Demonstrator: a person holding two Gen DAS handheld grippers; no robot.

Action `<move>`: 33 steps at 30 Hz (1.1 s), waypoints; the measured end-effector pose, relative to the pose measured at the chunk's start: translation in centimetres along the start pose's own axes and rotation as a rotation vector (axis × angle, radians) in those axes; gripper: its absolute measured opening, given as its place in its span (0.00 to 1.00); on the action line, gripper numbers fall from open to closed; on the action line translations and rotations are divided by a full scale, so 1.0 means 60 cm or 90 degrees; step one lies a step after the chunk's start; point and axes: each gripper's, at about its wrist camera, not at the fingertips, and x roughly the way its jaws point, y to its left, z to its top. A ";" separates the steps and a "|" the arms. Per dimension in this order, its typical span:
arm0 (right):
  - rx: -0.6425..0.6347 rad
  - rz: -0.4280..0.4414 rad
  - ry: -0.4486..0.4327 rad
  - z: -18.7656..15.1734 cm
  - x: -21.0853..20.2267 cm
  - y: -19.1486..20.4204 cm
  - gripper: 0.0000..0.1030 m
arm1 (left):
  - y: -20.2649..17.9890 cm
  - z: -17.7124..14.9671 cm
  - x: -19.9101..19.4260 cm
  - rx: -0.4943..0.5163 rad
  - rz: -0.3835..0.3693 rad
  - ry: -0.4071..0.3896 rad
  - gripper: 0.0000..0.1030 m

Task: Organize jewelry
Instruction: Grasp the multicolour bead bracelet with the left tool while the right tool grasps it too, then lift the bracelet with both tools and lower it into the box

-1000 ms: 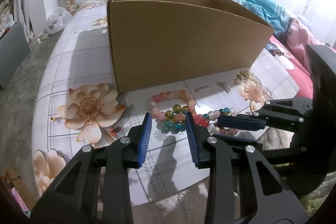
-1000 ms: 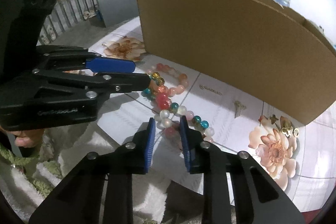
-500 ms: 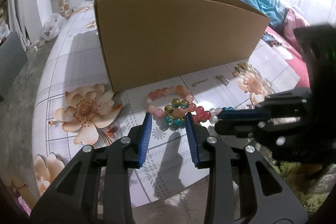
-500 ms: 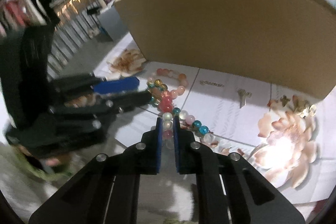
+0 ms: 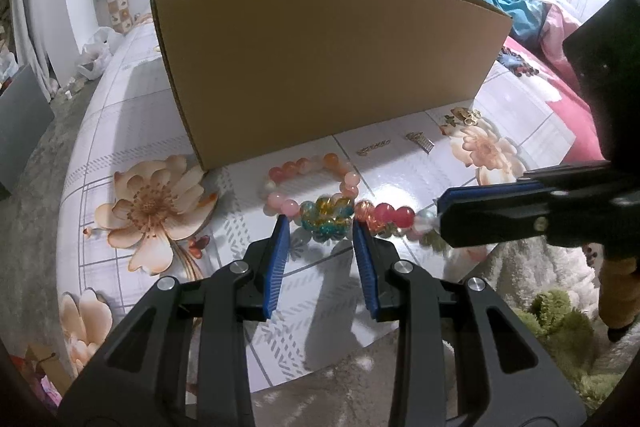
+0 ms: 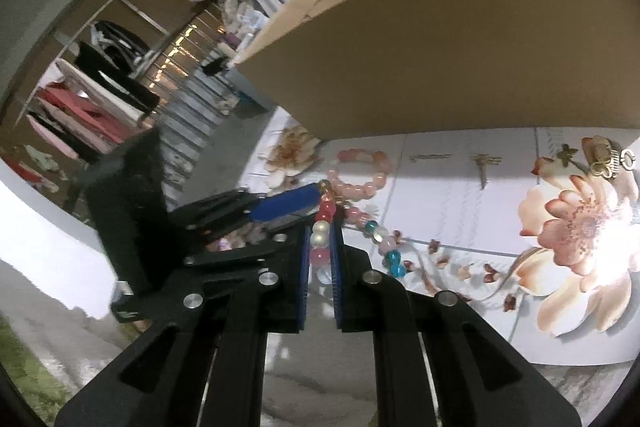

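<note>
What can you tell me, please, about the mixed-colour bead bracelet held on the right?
The mixed-colour bead bracelet is a string of glossy round beads, red, pearly white, pink and teal, glass-like. The right gripper is shut on its white and pink beads. The rest trails onto the floral tabletop, its far end meeting the pink bracelet.

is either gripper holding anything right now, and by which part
The right gripper pinches the mixed-colour bead bracelet by its white and pink beads; the left gripper holds nothing.

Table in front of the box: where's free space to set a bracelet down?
Free: the tablecloth left of the cardboard box, above the big flower print. Crowded: the strip along the box front, with the pink bracelet, small gold pieces and both grippers.
</note>
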 end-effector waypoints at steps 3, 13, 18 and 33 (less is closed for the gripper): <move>-0.003 0.022 -0.002 0.001 -0.003 0.007 0.10 | -0.004 0.001 0.004 0.000 0.003 -0.001 0.30; 0.002 0.055 -0.002 -0.001 -0.008 0.009 0.10 | -0.005 0.001 0.008 -0.013 -0.014 -0.020 0.08; 0.008 0.063 -0.010 -0.004 -0.016 0.003 0.10 | -0.004 0.004 0.001 -0.017 -0.016 -0.031 0.08; -0.030 0.094 -0.089 0.027 -0.099 0.030 0.10 | -0.005 0.063 -0.095 -0.034 -0.032 -0.115 0.08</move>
